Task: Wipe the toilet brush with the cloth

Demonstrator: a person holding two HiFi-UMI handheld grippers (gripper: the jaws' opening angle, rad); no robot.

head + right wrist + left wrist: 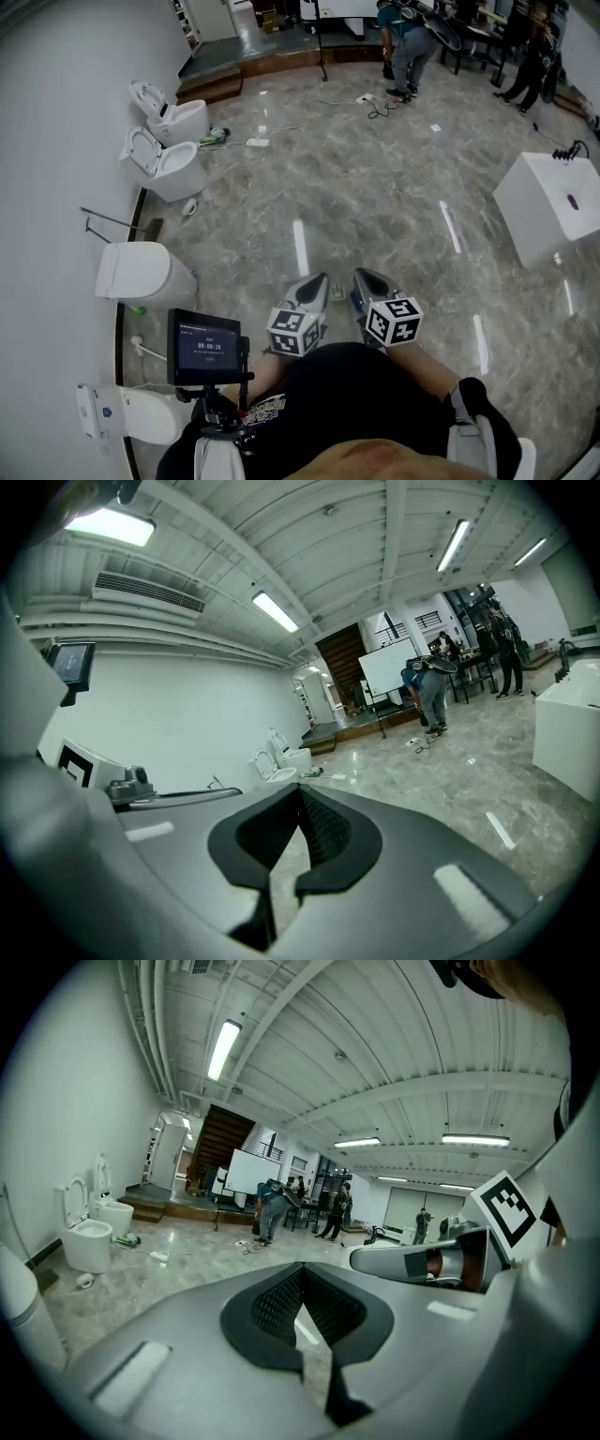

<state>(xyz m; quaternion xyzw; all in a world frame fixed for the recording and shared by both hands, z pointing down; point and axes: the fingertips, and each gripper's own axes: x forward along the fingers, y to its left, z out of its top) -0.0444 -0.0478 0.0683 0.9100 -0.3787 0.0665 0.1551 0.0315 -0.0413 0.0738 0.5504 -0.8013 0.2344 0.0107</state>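
Observation:
In the head view my left gripper (316, 281) and right gripper (364, 277) are held side by side close to my body, pointing forward over the marble floor. Both are shut with nothing between the jaws; the left gripper view (302, 1282) and the right gripper view (301, 807) show the pads meeting at the tips. A white long-handled thing that may be the toilet brush (143, 349) lies by the wall at lower left, well to the left of both grippers. A small green thing (138, 309) lies beside the nearest toilet; I cannot tell whether it is the cloth.
Several white toilets line the left wall (141, 270) (165, 165) (178, 118). A white box-like cabinet (548, 202) stands at the right. A small screen (203, 347) is mounted at my lower left. People (409, 47) and cables (375, 105) are at the far end.

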